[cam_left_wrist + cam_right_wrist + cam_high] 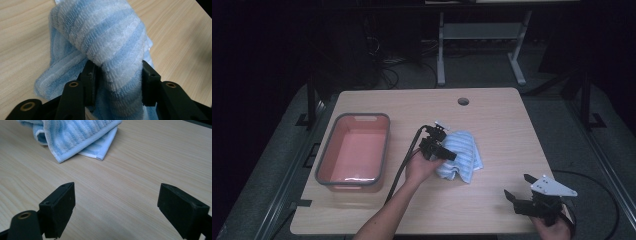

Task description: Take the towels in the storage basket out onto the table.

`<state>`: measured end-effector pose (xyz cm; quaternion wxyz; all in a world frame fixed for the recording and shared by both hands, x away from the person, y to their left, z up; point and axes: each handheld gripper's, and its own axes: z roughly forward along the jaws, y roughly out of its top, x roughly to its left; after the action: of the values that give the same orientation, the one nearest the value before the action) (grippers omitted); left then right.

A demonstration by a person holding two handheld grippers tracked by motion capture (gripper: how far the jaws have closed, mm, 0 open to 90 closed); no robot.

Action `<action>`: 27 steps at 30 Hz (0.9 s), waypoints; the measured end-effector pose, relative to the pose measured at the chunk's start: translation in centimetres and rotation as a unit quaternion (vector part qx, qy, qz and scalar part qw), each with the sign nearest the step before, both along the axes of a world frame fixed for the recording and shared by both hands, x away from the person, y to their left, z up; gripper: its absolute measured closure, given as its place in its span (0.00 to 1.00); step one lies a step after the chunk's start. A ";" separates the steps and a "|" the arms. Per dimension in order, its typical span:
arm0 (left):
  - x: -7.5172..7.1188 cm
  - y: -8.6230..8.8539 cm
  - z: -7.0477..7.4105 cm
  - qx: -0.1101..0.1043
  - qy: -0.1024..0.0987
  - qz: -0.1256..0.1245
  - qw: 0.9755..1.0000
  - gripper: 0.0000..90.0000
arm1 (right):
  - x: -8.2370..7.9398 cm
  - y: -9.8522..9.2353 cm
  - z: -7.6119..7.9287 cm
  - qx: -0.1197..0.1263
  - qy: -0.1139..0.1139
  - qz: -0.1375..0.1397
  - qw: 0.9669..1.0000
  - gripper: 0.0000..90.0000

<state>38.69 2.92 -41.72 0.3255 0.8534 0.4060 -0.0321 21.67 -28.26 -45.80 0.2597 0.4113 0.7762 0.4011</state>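
Blue-and-white striped towel (462, 152) — folded, bunched, mid-table.

Dark lab, cables (387, 75), bare test table (492, 120)

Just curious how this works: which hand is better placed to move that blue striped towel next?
The left. Its tongs already straddle a raised fold of the towel mid-table, beside the pink tub. The right tongs hang open above bare wood near the table's front edge, well clear of the cloth.
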 end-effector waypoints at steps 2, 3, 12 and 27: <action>-0.1 0.0 0.1 -0.002 -0.001 0.002 1.000 0.59 | 0.0 0.0 0.0 0.000 0.000 0.000 1.000 0.16; -0.1 0.0 0.1 -0.001 -0.003 0.002 1.000 0.58 | 0.0 0.0 0.0 0.000 0.000 0.000 1.000 0.16; -0.6 0.6 0.6 -0.012 -0.009 0.007 1.000 0.51 | -0.1 0.2 0.0 0.000 -0.002 0.000 1.000 0.16; -1.1 1.7 1.3 -0.021 -0.024 0.005 0.999 0.44 | 0.0 0.2 0.0 -0.001 0.001 -0.002 1.000 0.16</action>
<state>37.55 4.62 -40.39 0.3528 0.8451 0.4013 -0.0183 21.70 -28.06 -45.82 0.2603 0.4132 0.7758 0.3997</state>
